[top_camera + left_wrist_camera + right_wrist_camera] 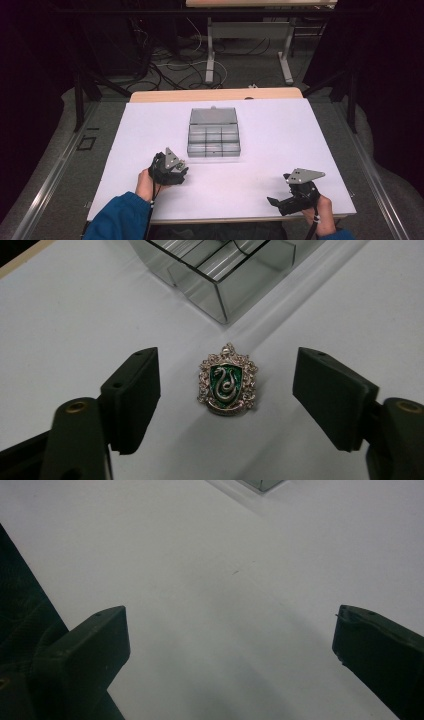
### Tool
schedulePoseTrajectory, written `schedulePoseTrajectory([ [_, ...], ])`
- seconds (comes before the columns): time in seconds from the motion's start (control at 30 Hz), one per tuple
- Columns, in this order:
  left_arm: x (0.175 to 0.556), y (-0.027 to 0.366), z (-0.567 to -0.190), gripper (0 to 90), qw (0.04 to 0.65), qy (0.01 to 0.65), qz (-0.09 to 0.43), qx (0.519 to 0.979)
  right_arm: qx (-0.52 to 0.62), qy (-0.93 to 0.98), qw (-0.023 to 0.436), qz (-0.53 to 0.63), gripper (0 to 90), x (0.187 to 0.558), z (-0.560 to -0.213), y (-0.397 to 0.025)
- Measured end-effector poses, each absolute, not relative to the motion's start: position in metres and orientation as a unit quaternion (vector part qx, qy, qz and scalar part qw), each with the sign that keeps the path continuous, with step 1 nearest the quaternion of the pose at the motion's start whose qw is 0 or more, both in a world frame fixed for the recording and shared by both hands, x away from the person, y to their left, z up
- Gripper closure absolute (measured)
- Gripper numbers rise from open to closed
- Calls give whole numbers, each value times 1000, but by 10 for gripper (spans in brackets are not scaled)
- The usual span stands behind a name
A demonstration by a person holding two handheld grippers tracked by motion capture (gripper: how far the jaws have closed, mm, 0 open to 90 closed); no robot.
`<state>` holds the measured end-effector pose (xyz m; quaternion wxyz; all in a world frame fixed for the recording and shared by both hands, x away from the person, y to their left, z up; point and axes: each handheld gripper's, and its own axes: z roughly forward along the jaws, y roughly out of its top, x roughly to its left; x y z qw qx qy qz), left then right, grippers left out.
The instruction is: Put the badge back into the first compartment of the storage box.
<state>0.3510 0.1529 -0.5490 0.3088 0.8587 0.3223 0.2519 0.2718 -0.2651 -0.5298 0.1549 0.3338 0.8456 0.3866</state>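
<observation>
My left gripper (227, 390) hangs with jaws spread wide around the small green-and-silver crest pin badge (227, 386), flat on the white bench (75, 315) near the clear plastic compartment box (220, 275). It looks light, stiff and slippery: I'd pinch its side edges. My right gripper (230, 635) rests open, empty.

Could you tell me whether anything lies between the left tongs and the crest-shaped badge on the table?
Nothing visible does. The badge lies flat on the bare white table, between the open jaws of the left tongs, which do not touch it. The clear compartment box sits beyond it, off the path.
</observation>
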Motion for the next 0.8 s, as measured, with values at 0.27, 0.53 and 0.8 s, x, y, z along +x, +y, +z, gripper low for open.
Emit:
schedulePoseTrajectory([
  [0.27,356,150,-553,460,302,329,235,863,335,845,155,388,15,271,-530,-265],
  [0.53,362,148,-557,561,302,335,216,866,335,845,154,388,15,271,-530,-265],
  [0.8,365,150,-557,602,305,337,197,869,331,846,154,389,15,272,-530,-265],
])
